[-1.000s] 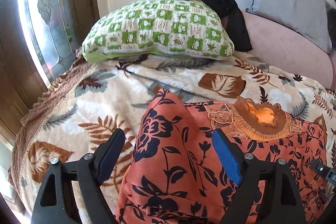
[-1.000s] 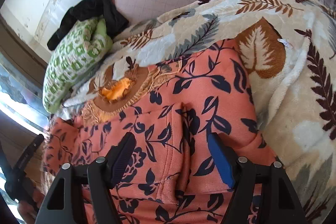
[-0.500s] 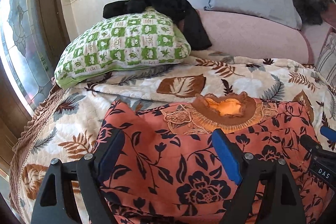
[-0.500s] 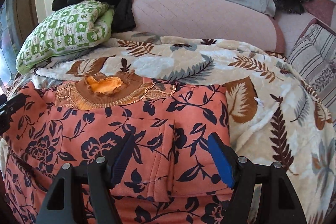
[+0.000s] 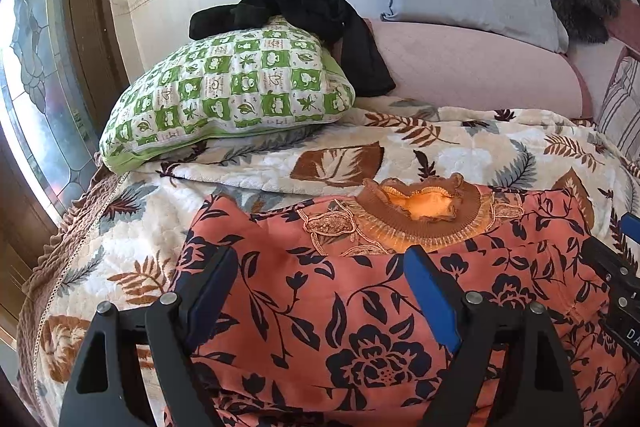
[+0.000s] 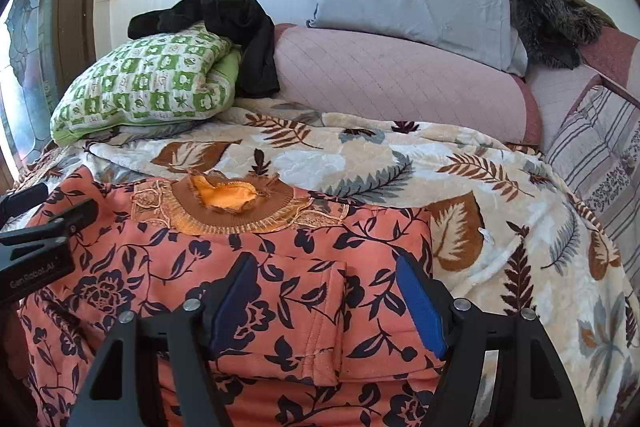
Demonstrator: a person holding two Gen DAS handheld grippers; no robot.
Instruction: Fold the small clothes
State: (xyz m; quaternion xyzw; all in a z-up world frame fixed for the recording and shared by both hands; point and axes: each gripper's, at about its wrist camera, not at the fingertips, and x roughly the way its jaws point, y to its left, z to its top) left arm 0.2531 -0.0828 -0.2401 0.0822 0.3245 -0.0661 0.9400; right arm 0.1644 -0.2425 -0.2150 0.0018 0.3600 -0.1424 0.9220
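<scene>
So both tongs are sitting wide apart right now with nothing pinched. The left tongs [image 5: 316, 297] hang over the left half of the orange floral top [image 5: 360, 307], and the right tongs [image 6: 326, 301] hang over its right half, right above where a sleeve [image 6: 320, 307] is already flipped inward across the body. We can see fabric between the pads in both views, but the pads aren't pressing on it, so we'd call both empty.

The top lies flat on the bed, spread over the leaf-print blanket [image 6: 400, 163], with its brown knit collar [image 5: 420, 215] pointing toward the pillows.

What could go wrong from here, as we see it: the blanket underneath is soft and plush, so a pinch that goes too deep could grab blanket along with shirt and drag the whole thing out of shape. The folded sleeve looks loose too, so lifting the hem carelessly could let it flop back out. And if one side gets picked up higher than the other, the fold ends up crooked.

Pose-wise, both tongs are angled down toward the garment, roughly side by side, each one visible at the edge of the other's view. The green checked pillow [image 5: 228, 95] and the black garment [image 5: 320, 23] are well clear at the back.
</scene>
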